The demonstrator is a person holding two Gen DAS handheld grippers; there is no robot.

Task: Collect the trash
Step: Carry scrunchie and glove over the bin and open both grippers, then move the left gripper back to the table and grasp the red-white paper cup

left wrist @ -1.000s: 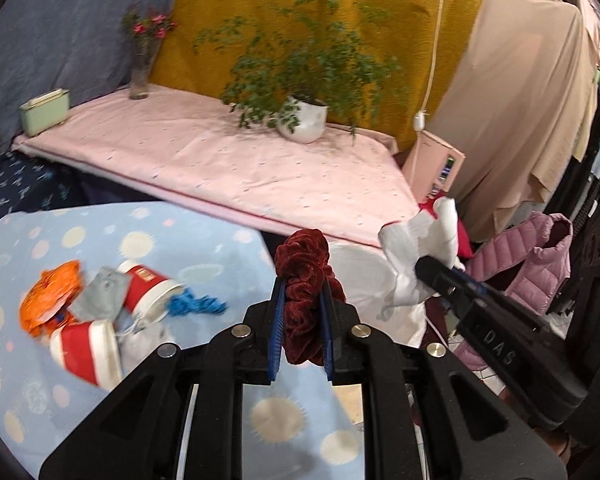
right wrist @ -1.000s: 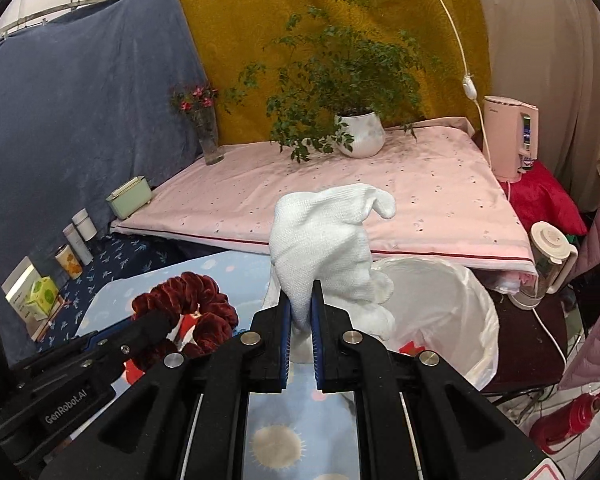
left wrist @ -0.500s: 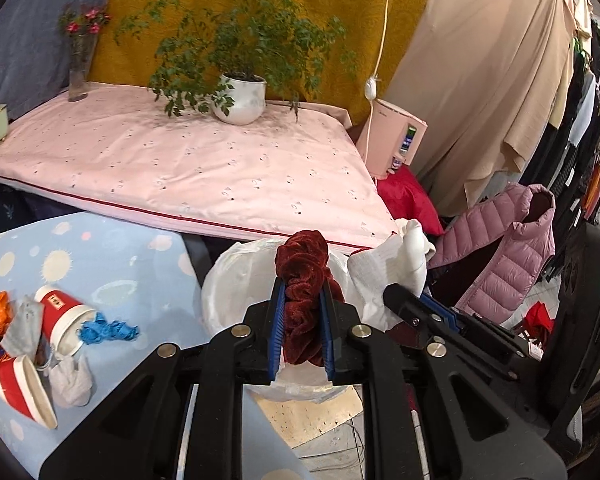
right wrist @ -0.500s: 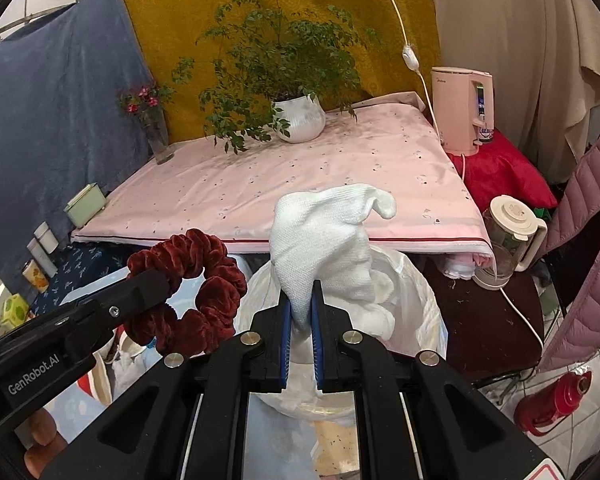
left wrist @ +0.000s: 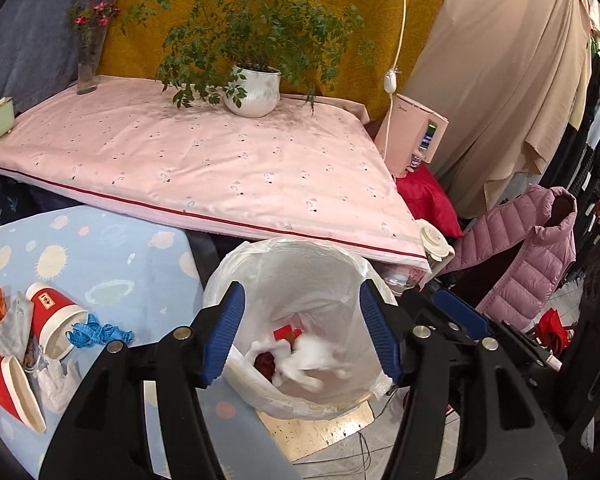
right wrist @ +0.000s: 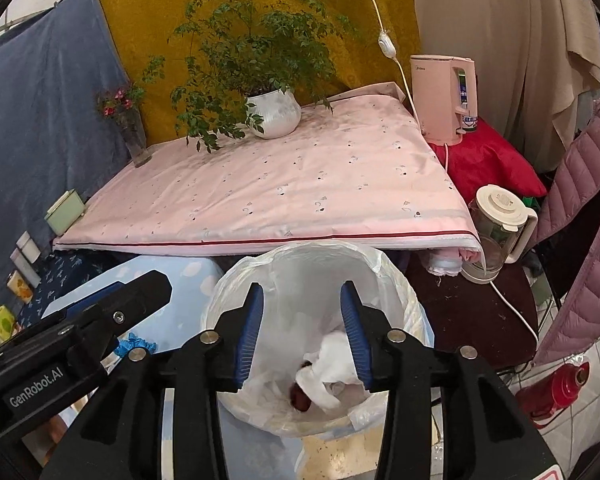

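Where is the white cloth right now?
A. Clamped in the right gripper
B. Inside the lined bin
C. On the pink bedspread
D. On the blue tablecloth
B. The white cloth lies down in the lined bin beside the dark red scrunchie, while the right gripper, whose jaws have just been opening, stands open above it with nothing pressed between its pads.

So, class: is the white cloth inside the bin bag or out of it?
Inside. The white cloth lies at the bottom of the bin bag, beside the dark red scrunchie, below both open grippers.
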